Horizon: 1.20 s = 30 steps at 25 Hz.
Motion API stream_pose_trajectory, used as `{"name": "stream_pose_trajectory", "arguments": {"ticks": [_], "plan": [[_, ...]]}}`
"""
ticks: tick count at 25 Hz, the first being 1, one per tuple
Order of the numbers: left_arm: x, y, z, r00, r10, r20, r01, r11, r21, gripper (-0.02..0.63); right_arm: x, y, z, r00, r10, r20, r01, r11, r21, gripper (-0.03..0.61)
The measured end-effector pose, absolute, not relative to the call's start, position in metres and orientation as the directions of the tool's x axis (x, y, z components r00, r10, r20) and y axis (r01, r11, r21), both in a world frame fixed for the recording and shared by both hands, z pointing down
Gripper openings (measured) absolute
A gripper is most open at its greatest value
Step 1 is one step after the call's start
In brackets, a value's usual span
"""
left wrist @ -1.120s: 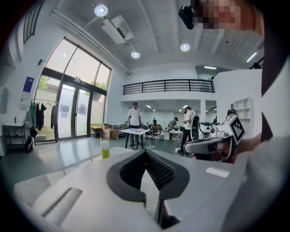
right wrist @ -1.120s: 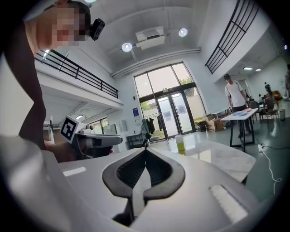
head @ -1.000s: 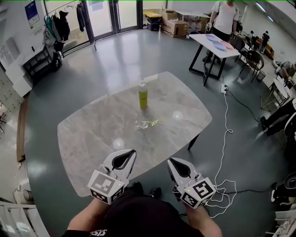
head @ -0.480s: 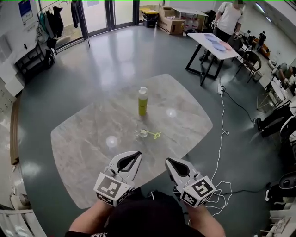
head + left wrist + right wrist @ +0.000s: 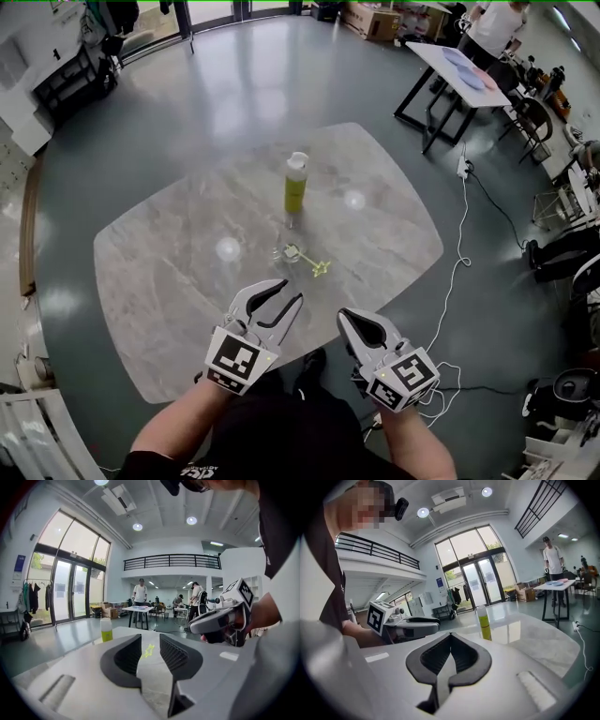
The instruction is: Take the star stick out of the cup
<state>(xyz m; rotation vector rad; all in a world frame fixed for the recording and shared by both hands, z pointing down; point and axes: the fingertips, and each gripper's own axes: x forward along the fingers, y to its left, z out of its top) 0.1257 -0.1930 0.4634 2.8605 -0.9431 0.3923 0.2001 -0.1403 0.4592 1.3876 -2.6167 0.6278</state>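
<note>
Left gripper lines up on the star stick as its jaws open

The left gripper (image 5: pixel 289 292) hangs over the near edge of the marble table (image 5: pixel 169 272), its jaws opening with nothing between them. The right gripper (image 5: pixel 347 317) beside it is closed and empty. The yellow-green star stick (image 5: pixel 314 263) leans out of the small clear cup (image 5: pixel 284 252) at mid-table, just in front of the yellow bottle (image 5: pixel 295 184) and well apart from both grippers. In the left gripper view the star sits in the gap between the fingers, far beyond them. A clean pick probably means keeping that line, closing on the stick near the star and lifting along its length so the light cup does not tip.
</note>
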Motion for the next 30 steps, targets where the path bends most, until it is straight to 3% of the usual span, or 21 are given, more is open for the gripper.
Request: {"name": "stream_pose_trajectory", "arguments": {"ticks": [9,14,30], "plan": [[0.157,-0.211,0.503,0.787,-0.513,0.341,-0.542,-0.84,-0.012,0.215,0.197,-0.158,0.454,-0.615,-0.739,0.275,-0.783,0.53,-0.325,0.015],[0.165,-0.216,0.528,0.799,-0.469,0.376,-0.504,-0.864,-0.006,0.236,0.203,-0.161,0.448,-0.599,-0.752,0.276,-0.796,0.519,-0.313,0.015],[0.19,-0.243,0.595,0.773,-0.444,0.452,-0.473,-0.88,-0.055,0.242,0.214,-0.153,0.459,-0.539,-0.767,0.348,-0.836,0.437,-0.333,0.015]]}}
